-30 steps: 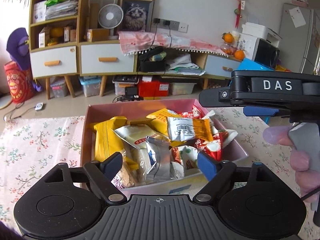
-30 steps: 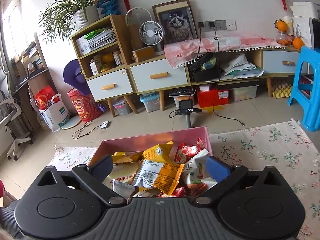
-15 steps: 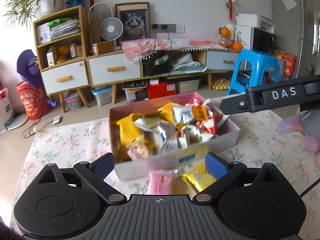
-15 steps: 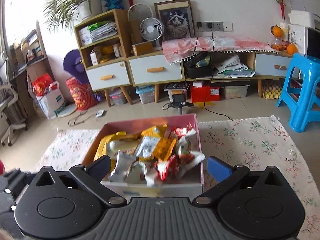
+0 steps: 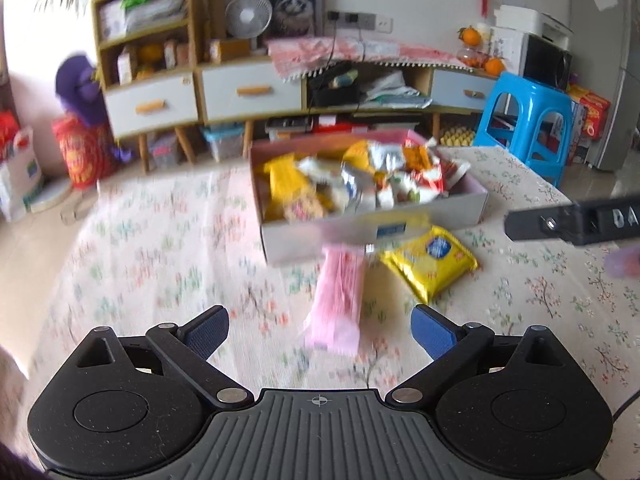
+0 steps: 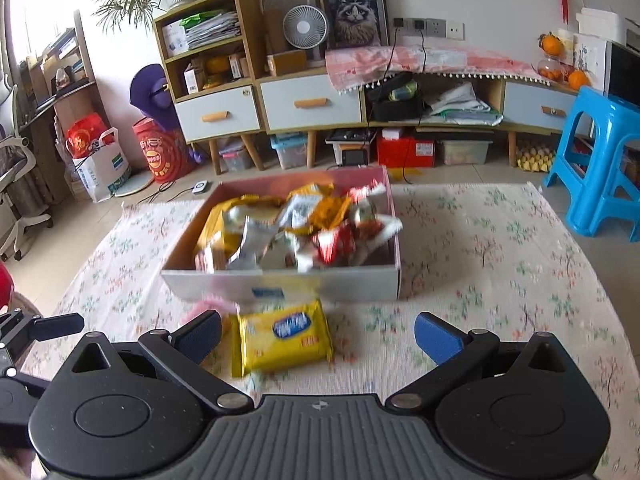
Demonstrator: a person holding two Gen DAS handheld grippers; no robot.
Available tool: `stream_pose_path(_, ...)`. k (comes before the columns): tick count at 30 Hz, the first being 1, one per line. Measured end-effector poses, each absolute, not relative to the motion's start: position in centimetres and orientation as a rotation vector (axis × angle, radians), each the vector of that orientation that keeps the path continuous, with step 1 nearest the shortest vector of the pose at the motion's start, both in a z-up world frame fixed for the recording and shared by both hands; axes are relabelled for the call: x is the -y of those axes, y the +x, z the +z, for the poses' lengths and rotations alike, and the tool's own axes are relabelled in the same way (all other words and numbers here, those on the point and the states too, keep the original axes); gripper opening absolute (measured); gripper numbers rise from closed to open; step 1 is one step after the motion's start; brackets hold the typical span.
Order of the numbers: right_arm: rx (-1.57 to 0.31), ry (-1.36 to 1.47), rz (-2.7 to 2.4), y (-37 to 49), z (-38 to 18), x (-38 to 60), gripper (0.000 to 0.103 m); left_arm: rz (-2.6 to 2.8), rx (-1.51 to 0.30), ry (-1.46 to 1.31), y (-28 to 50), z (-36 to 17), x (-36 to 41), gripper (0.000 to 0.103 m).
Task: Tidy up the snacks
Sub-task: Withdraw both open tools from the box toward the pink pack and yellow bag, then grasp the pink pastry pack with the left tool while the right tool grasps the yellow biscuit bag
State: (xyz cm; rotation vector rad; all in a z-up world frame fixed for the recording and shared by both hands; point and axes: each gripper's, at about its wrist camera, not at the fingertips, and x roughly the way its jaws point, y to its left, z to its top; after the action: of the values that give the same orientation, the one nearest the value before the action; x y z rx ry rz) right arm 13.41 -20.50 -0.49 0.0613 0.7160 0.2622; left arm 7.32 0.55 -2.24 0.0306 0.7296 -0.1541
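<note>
We see a rectangular cardboard box (image 6: 280,284), pink inside and pale grey outside, standing near the middle of the table (image 6: 500,280), which wears a woven cloth printed with small flowers. The box is heaped with crinkled foil and plastic snack packets (image 6: 296,228) in yellow, silver, orange and red.

Two packs lie flat on the cloth just beside the box's near wall. The yellow pack (image 6: 285,334) is a glossy, pillow-shaped rectangle with a blue oval label; in the left wrist view its long axis runs at a slant, from the box toward the table's near right. The pink pack (image 5: 340,292) is a slim, long wrapper, and its long axis runs from the box wall toward the near edge; it is blurred in the left view.

Our left claw (image 5: 320,326) holds nothing, blue pads well apart, with the pink pack's near end between them. Our right claw (image 6: 318,334) is likewise spread and bare, above the yellow pack.
</note>
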Motion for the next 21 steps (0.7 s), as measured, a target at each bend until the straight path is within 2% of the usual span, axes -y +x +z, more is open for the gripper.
stream_pose_path(11, -0.807, -0.07, 0.245, 11.1, -5.2, 20.9, 0.094, -0.105, -0.797, 0.044, 5.5, -5.9, -2.5, 0.099)
stream_pose_path(21, -0.858, -0.125, 0.239, 10.8, -7.3, 20.8, 0.094, -0.118, -0.834, 0.053, 5.9, -7.9, -2.4, 0.099)
